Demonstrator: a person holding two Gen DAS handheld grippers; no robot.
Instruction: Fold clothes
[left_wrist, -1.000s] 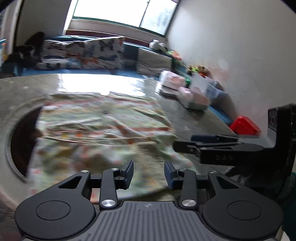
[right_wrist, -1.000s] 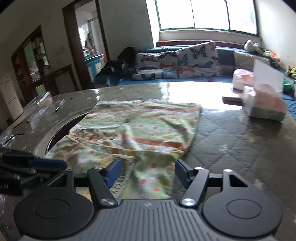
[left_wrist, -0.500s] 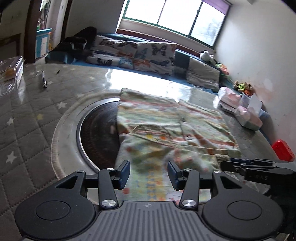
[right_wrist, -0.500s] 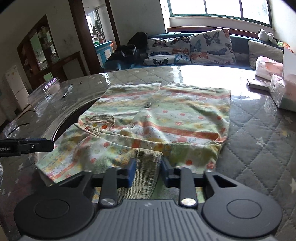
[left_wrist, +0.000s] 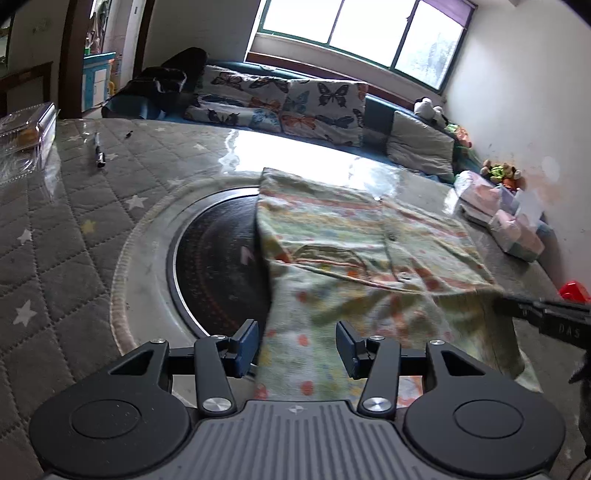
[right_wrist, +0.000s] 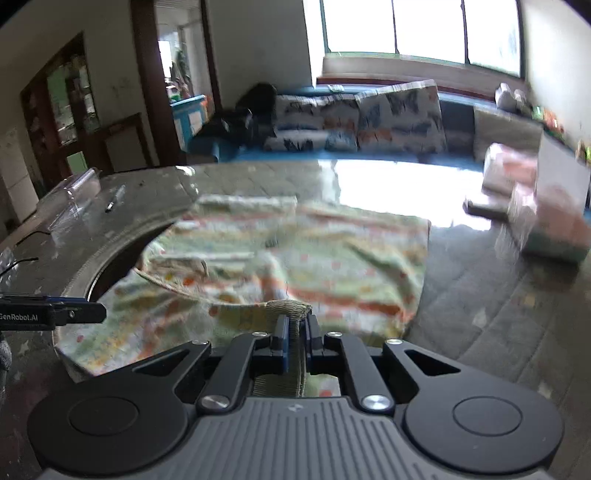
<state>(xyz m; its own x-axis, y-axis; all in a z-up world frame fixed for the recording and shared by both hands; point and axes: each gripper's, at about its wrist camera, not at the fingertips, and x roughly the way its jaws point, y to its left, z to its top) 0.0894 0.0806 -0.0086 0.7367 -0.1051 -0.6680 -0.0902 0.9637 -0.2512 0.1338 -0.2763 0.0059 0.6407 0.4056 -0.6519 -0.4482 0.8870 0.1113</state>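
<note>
The right claw (right_wrist: 296, 338), open a second ago, has closed and now pinches the ribbed hem of the garment (right_wrist: 295, 258) at its near right corner, so one corner is secured for the fold. The left claw (left_wrist: 295, 345) is half open over the near left corner, cloth between its pads but seemingly not pressed. The garment lies flat on the quilted bench (left_wrist: 55, 221), partly over the round inset (left_wrist: 218, 266). Tissue packs (right_wrist: 546, 221) crowd the right; the far bench is free
</note>
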